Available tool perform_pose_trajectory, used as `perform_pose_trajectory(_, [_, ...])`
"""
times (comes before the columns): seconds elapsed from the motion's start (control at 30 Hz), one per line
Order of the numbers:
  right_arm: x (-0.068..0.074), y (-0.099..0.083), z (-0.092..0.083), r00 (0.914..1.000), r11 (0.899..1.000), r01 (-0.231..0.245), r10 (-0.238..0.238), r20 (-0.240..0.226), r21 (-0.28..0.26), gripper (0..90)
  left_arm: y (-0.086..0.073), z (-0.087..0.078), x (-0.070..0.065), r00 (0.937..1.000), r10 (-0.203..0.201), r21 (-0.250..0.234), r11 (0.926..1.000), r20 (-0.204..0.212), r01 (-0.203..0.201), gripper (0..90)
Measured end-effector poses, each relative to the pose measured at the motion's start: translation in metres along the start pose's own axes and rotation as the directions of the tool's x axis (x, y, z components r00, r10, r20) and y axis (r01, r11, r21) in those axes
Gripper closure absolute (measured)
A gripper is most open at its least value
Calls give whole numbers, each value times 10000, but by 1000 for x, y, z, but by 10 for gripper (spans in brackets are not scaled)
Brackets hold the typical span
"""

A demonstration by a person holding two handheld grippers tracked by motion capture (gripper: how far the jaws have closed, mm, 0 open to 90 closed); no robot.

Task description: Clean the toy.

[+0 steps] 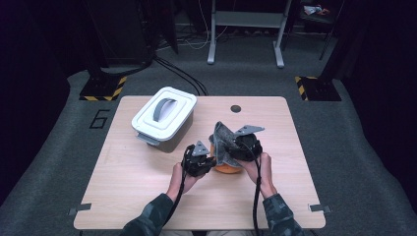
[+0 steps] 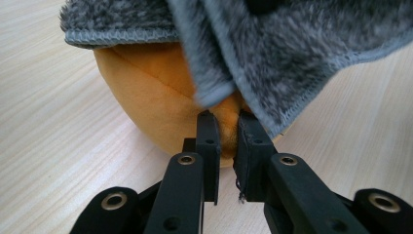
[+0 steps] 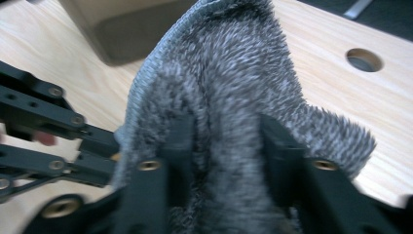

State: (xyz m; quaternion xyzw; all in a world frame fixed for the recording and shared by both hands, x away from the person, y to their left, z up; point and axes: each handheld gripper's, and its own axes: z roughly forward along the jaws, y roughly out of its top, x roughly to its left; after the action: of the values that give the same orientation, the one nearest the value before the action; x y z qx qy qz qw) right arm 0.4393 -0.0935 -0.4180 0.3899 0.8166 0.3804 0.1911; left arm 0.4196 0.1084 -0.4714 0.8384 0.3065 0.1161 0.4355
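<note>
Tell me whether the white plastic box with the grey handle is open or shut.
Shut: the white plastic box has its lid seated flat on top, grey handle lying across it.

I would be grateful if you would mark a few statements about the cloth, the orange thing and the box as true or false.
1. The left gripper is pinching the orange soft thing. True.
2. The grey fleecy cloth lies flat on the table. False: it is draped over the orange thing and bunched up between the right gripper's jaws.
3. The white box has its lid off. False: the lid with its grey handle is on.
4. The white box stands to the left of the grippers in the high view. True.
</note>
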Motion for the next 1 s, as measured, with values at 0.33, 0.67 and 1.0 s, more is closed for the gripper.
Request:
perform_pose_trajectory(0.33, [5, -8, 13, 9982, 9997, 173, -181, 570, 143, 759, -2, 2, 1, 10000, -30, -5, 10000, -61, 30, 813])
perform_pose_trajectory(0.67, [-13, -19, 0, 9981, 9991, -414, 411, 454, 42, 789, -1, 2, -1, 9999, -100, -222, 9997, -11, 99, 816])
perform_pose_trajectory(1.0, [-38, -35, -6, 9919, 9955, -928, 910, 887, 164, 791, -2, 2, 0, 9999, -153, -233, 9996, 3, 153, 816])
